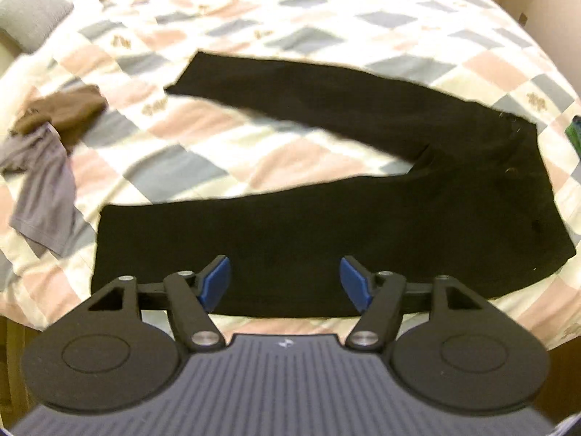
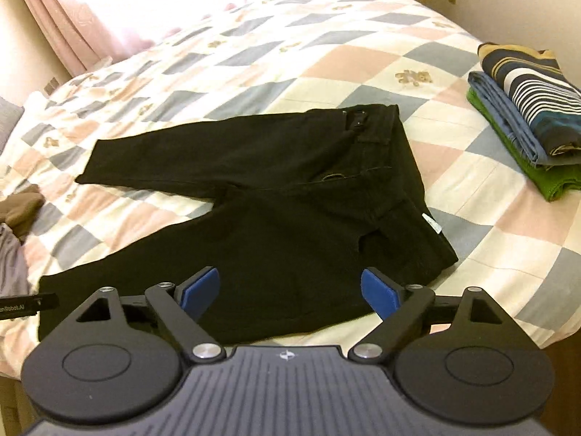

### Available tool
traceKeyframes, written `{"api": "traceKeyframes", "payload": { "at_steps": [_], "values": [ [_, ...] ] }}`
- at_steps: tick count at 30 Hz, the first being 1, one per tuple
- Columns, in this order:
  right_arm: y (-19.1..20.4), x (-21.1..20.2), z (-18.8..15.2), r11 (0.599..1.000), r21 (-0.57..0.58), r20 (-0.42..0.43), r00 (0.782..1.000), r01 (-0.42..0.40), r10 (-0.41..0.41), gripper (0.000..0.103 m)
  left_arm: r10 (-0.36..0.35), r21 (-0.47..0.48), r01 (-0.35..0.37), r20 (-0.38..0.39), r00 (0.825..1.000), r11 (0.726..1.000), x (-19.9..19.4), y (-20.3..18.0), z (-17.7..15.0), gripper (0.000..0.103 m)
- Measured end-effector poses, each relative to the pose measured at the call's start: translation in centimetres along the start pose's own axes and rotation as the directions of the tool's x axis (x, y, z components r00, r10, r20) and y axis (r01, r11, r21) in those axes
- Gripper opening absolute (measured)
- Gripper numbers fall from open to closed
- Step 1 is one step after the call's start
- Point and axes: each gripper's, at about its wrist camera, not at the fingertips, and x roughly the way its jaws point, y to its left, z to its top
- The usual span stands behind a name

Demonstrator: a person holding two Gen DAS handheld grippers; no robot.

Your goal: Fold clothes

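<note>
Over on the left we've got a brown garment (image 1: 69, 109) bunched on a grey top (image 1: 43, 196), then the black trousers (image 1: 326, 196) spread flat mid-bed on the checked quilt (image 1: 290, 29), legs splayed in a V, and a folded stack (image 2: 523, 109) off to the right. Nothing's in our way. Our left gripper (image 1: 287, 283) and right gripper (image 2: 290, 294) both hang angled down over the near trouser leg, jaws apart, holding nothing.

Left gripper (image 1: 285, 283), right gripper (image 2: 290, 294): agape, empty.
</note>
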Motion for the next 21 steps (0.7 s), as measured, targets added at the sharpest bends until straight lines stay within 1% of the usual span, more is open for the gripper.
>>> {"api": "traceKeyframes", "payload": {
  "at_steps": [4, 6, 9, 15, 21],
  "values": [
    [0.6, -1.4, -0.3, 0.999, -0.012, -0.006, 1.000, -0.031, 0.031, 0.093, 0.023, -0.017, -0.022, 0.044, 0.999, 1.000, -2.5, -0.1, -0.3, 0.068],
    [0.7, -1.2, -0.6, 0.999, -0.028, -0.005, 0.999, -0.039, 0.039, 0.094, 0.034, -0.028, -0.033, 0.051, 0.998, 0.999, -3.6, 0.0, -1.0, 0.068],
    [1.0, -1.9, -1.2, 0.998, -0.048, -0.016, 0.999, -0.051, 0.050, 0.095, 0.049, -0.046, -0.046, 0.057, 0.997, 0.998, -5.1, 0.5, -2.1, 0.068],
    [1.9, -2.7, -2.0, 0.994, -0.084, -0.042, 0.997, -0.064, 0.061, 0.097, 0.083, -0.045, -0.080, 0.080, 0.993, 0.996, -6.7, 1.4, -3.7, 0.074],
    [2.7, -3.1, -2.7, 0.993, -0.104, -0.058, 0.997, -0.063, 0.057, 0.098, 0.088, -0.050, -0.084, 0.079, 0.993, 0.995, -7.8, 1.9, -4.6, 0.075]
  ]
}}
